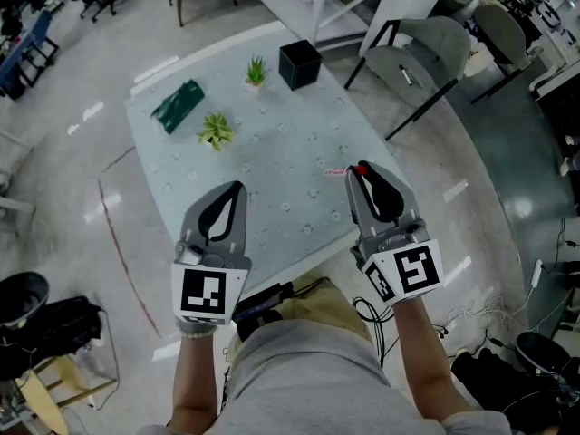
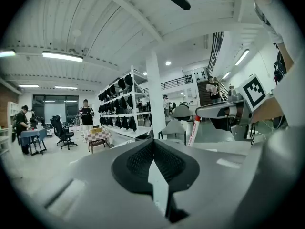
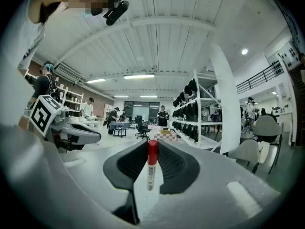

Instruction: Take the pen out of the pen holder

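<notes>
My right gripper [image 1: 362,174] is shut on a white pen [image 1: 362,167] with a red cap, over the table's near right edge. In the right gripper view the pen [image 3: 151,168] stands upright between the pads of that gripper [image 3: 152,146]. The left gripper view shows the pen [image 2: 193,131] hanging under the right gripper [image 2: 202,112]. The black cube pen holder [image 1: 300,63] stands at the far end of the table [image 1: 290,175], well away from both grippers. Over the near left edge my left gripper [image 1: 237,188] is shut with nothing in it, its pads closed together [image 2: 153,146].
Two small potted plants [image 1: 256,71] [image 1: 216,130] and a dark green flat object [image 1: 178,106] are on the far left part of the table. Grey chairs [image 1: 426,53] stand to the far right. A black bag [image 1: 45,320] lies on the floor at the near left.
</notes>
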`<state>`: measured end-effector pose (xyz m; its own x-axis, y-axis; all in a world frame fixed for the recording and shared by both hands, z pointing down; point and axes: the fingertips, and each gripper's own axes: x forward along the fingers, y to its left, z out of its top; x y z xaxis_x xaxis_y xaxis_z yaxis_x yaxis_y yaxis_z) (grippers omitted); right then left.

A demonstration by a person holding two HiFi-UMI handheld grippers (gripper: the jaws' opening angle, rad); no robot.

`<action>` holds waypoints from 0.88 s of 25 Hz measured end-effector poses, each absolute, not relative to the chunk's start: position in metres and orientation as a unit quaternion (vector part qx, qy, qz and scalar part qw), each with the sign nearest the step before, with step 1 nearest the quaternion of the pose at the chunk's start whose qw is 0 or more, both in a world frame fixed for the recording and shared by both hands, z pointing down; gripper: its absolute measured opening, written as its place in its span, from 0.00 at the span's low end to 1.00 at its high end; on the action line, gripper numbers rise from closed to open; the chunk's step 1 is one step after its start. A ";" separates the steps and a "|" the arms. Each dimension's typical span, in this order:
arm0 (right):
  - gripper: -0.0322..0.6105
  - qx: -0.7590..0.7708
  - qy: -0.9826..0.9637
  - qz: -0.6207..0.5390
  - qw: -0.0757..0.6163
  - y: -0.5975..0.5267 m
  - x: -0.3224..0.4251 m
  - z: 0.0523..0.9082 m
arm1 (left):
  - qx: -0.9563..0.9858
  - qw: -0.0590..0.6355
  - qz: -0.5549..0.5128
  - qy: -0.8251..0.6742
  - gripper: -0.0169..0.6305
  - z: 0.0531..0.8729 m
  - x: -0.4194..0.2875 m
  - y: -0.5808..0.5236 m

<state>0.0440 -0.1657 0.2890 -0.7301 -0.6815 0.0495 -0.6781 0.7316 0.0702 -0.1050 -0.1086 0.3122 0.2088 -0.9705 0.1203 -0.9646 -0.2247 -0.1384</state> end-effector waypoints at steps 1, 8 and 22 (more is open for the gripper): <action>0.15 0.366 -0.929 -0.023 0.037 -0.162 0.046 0.290 | -0.778 0.016 -0.091 0.622 0.03 0.312 -0.105 -0.106; 0.15 0.360 -0.932 -0.024 0.035 -0.140 0.050 0.297 | -0.780 0.008 -0.094 0.618 0.03 0.317 -0.107 -0.090; 0.15 0.357 -0.933 -0.016 0.045 -0.129 0.048 0.308 | -0.779 0.017 -0.095 0.620 0.03 0.314 -0.114 -0.085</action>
<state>0.0476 -0.1286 0.3075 -0.7413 -0.6672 0.0729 -0.6643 0.7449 0.0613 -0.1140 -0.0848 0.3142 0.2131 -0.9688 0.1267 -0.9625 -0.2304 -0.1430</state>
